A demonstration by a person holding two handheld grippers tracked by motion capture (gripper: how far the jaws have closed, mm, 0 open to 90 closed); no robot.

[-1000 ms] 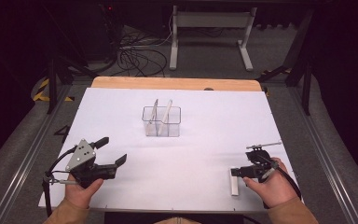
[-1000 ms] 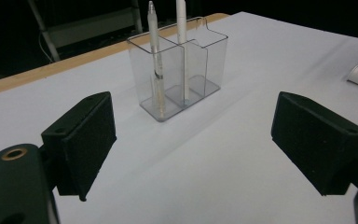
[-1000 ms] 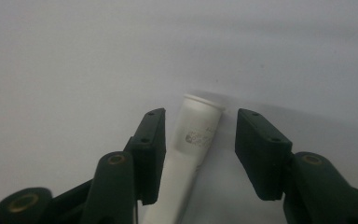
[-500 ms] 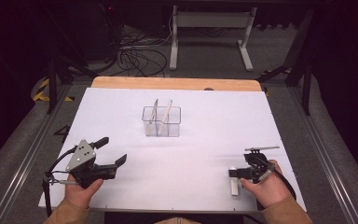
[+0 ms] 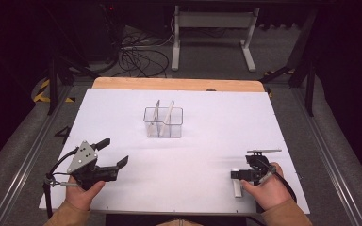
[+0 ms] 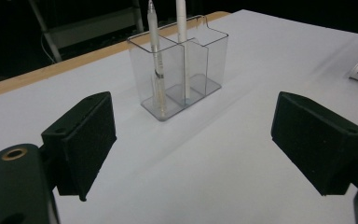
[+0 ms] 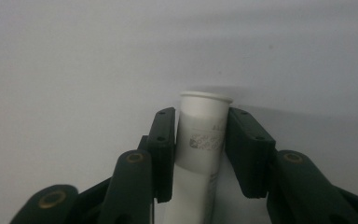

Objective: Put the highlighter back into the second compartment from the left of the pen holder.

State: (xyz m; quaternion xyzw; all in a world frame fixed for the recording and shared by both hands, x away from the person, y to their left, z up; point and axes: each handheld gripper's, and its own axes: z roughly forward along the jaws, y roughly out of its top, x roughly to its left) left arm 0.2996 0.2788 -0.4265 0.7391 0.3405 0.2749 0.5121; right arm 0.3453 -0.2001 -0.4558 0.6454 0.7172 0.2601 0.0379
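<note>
The right tongs (image 7: 200,140) are clamped on a white tube (image 7: 203,140) whose flat cap end pokes out just past the pads; their jaws have just been closing, with the tube between them. In the high view the right tongs (image 5: 245,174) sit low over the near right part of the white surface (image 5: 207,155), the tube (image 5: 236,184) lying on the sheet beneath them, close to the near edge, with the person's right hand (image 5: 266,190) wrapped around the handle. The left tongs (image 6: 191,140) stand wide apart with nothing between them, facing a clear holder (image 6: 182,70) well ahead. In the high view the left tongs (image 5: 113,157) hang over the near left part of the surface, held by the left hand (image 5: 82,195). The holder (image 5: 163,122) stands upright near the middle of the surface, well apart from both tongs. It has two compartments, and a white pen (image 6: 154,51) leans in each.
</note>
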